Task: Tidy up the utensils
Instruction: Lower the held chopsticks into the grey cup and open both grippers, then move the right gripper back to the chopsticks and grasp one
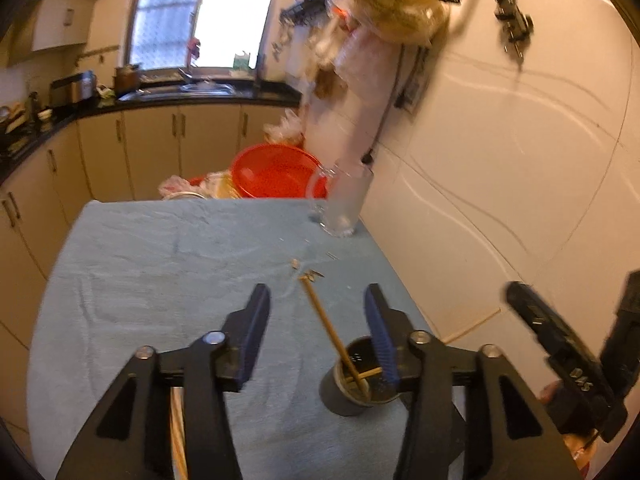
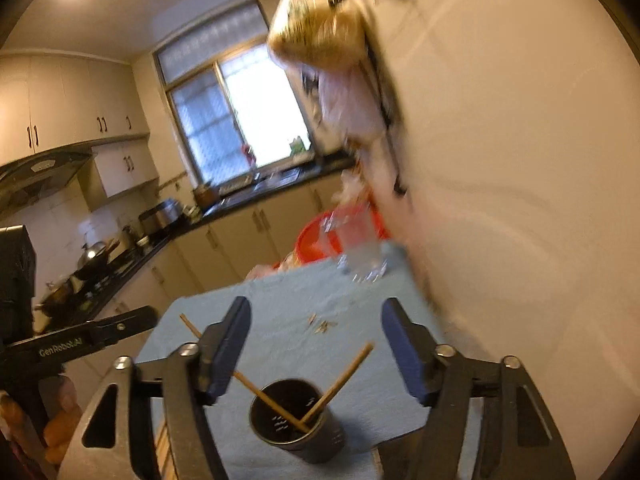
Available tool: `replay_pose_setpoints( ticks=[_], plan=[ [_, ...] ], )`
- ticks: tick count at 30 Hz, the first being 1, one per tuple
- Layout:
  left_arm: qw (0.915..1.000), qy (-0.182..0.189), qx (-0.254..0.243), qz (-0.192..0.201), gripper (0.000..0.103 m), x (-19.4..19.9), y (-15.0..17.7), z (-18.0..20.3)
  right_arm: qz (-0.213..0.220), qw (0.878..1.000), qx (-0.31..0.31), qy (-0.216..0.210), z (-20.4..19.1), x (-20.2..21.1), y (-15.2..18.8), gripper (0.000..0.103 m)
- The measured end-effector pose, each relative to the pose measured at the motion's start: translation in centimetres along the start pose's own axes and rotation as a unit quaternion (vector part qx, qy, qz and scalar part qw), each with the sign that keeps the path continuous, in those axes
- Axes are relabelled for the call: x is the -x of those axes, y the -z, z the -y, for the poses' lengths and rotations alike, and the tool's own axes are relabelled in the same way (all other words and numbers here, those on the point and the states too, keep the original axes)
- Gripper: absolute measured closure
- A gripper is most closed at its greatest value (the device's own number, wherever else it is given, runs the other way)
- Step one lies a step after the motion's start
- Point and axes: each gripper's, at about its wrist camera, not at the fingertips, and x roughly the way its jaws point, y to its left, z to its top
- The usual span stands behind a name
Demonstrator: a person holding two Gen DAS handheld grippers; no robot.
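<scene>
A dark cylindrical holder (image 2: 298,424) stands on the blue-grey cloth (image 2: 288,304) and holds two wooden chopsticks (image 2: 340,380) that lean apart. My right gripper (image 2: 316,344) is open and empty, just above and behind the holder. In the left wrist view the holder (image 1: 356,380) sits by my right finger, with a chopstick (image 1: 328,320) leaning out toward the far side. My left gripper (image 1: 316,336) is open and empty. The right gripper's body (image 1: 568,360) shows at the right edge.
A clear glass mug (image 1: 344,200) stands at the cloth's far right corner by the white wall (image 1: 520,160). Small wood bits (image 1: 310,274) lie mid-cloth. A red basin (image 1: 276,172) sits beyond the table's far edge. Kitchen cabinets and a counter run along the left.
</scene>
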Motion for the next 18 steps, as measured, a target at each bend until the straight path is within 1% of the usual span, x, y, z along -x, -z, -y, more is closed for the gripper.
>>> replay_pose_setpoints(
  ticks=[1, 3, 4, 5, 6, 8, 9, 10, 13, 15, 16, 17, 18],
  plan=[
    [0.9999, -0.007, 0.003, 0.007, 0.050, 0.6, 0.1, -0.3, 0.014, 1.000, 0.012, 0.011, -0.4, 1.0, -0.1, 0.021],
    [0.9995, -0.022, 0.010, 0.021, 0.050, 2.0, 0.6, -1.2, 0.041, 0.998, 0.038, 0.023, -1.4, 3.0, -0.1, 0.010],
    [0.9992, -0.027, 0.014, 0.025, 0.047, 2.7, 0.9, -1.8, 0.053, 0.997, 0.047, 0.025, -1.9, 3.9, 0.0, 0.007],
    [0.9990, -0.030, 0.018, 0.027, 0.042, 3.3, 1.2, -2.3, 0.064, 0.996, 0.054, 0.024, -2.4, 4.8, 0.2, 0.003],
    [0.9985, -0.035, 0.024, 0.032, 0.040, 4.1, 1.8, -3.1, 0.073, 0.995, 0.062, 0.021, -3.0, 5.6, 0.4, 0.000],
    [0.9975, -0.048, 0.030, 0.042, 0.036, 5.2, 2.8, -4.2, 0.092, 0.993, 0.078, 0.012, -4.2, 7.2, 1.4, 0.000],
    [0.9965, -0.061, 0.034, 0.046, 0.034, 6.0, 3.7, -5.1, 0.100, 0.992, 0.082, 0.009, -4.8, 7.6, 1.8, 0.000],
    [0.9961, -0.067, 0.035, 0.045, 0.030, 6.4, 4.1, -5.5, 0.103, 0.991, 0.086, 0.004, -5.5, 8.1, 2.4, 0.000],
    [0.9950, -0.075, 0.048, 0.044, 0.029, 8.0, 6.8, -8.0, 0.062, 0.994, 0.084, -0.032, -7.0, 7.5, 4.0, 0.000],
    [0.9940, -0.079, 0.066, 0.038, 0.024, 8.7, 9.1, -10.1, 0.039, 0.994, 0.093, -0.048, -8.4, 6.9, 5.4, 0.002],
    [0.9933, -0.080, 0.078, 0.026, 0.021, 8.8, 9.8, -11.1, 0.024, 0.993, 0.104, -0.058, -9.5, 6.5, 6.3, 0.003],
    [0.9922, -0.086, 0.090, 0.009, 0.020, 8.7, 10.7, -12.1, 0.009, 0.991, 0.114, -0.064, -10.3, 5.9, 6.9, 0.005],
    [0.9896, -0.101, 0.101, -0.017, 0.020, 8.4, 11.8, -13.5, -0.014, 0.989, 0.129, -0.071, -11.3, 5.1, 7.7, 0.008]
  ],
)
